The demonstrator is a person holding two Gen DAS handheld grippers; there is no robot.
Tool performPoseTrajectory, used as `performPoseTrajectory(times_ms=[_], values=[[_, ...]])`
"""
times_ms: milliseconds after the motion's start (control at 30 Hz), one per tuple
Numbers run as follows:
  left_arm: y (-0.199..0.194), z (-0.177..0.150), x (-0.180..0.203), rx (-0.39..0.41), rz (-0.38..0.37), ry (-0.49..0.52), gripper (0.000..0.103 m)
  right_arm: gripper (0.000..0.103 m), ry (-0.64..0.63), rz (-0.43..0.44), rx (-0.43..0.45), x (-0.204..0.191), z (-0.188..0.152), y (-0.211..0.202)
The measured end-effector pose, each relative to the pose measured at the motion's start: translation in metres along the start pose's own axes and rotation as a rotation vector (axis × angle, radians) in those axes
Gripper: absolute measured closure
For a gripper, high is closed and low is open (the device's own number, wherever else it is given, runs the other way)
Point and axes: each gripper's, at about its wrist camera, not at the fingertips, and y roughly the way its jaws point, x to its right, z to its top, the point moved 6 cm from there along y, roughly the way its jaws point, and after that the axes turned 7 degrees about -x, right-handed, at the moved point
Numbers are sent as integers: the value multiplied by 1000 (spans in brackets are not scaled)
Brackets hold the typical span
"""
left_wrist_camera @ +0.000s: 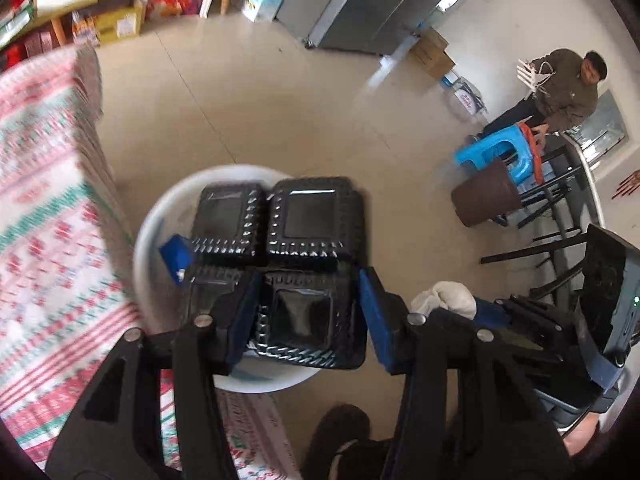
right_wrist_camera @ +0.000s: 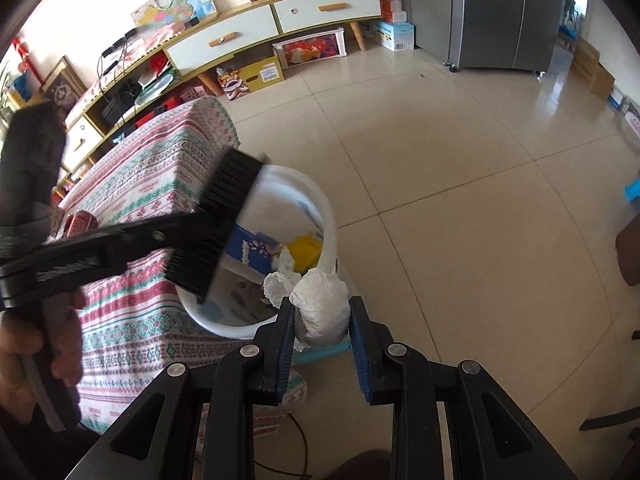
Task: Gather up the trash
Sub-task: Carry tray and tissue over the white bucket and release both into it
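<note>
My left gripper (left_wrist_camera: 306, 312) is shut on a black plastic compartment tray (left_wrist_camera: 280, 236) and holds it over the white trash bin (left_wrist_camera: 148, 232); it also shows in the right wrist view (right_wrist_camera: 224, 220), tilted at the bin's rim (right_wrist_camera: 324, 216). My right gripper (right_wrist_camera: 322, 322) is shut on a crumpled white paper wad (right_wrist_camera: 322, 304), just beside the bin's near rim. The wad also shows in the left wrist view (left_wrist_camera: 444, 298). The bin holds blue, yellow and white trash (right_wrist_camera: 280, 252).
A table with a patterned red and green cloth (right_wrist_camera: 152, 200) stands left of the bin. Tiled floor (right_wrist_camera: 460, 200) spreads to the right. A seated person (left_wrist_camera: 568, 84), a blue stool (left_wrist_camera: 496, 156) and a brown stool lie at the right. A fridge (right_wrist_camera: 504, 12) and cabinet (right_wrist_camera: 280, 20) stand behind.
</note>
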Motion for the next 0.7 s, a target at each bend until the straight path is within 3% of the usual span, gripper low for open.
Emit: performPoseTrajectory(times_ms=[33,100,367,700], values=[[-1,-2,-3,-4,6,-12,30,75,-5,0,2,-2,1,0],[-7,-5,-6,19,27,-22,16,75,-14,-1,6,-5,3,0],[-38,-15,-25,54,51,-50,16,75,-26,-2,-5,-17,11,9],[-82,-69,-68,47,223,-11,16,75,-24,-6,-24,-37,29,33]])
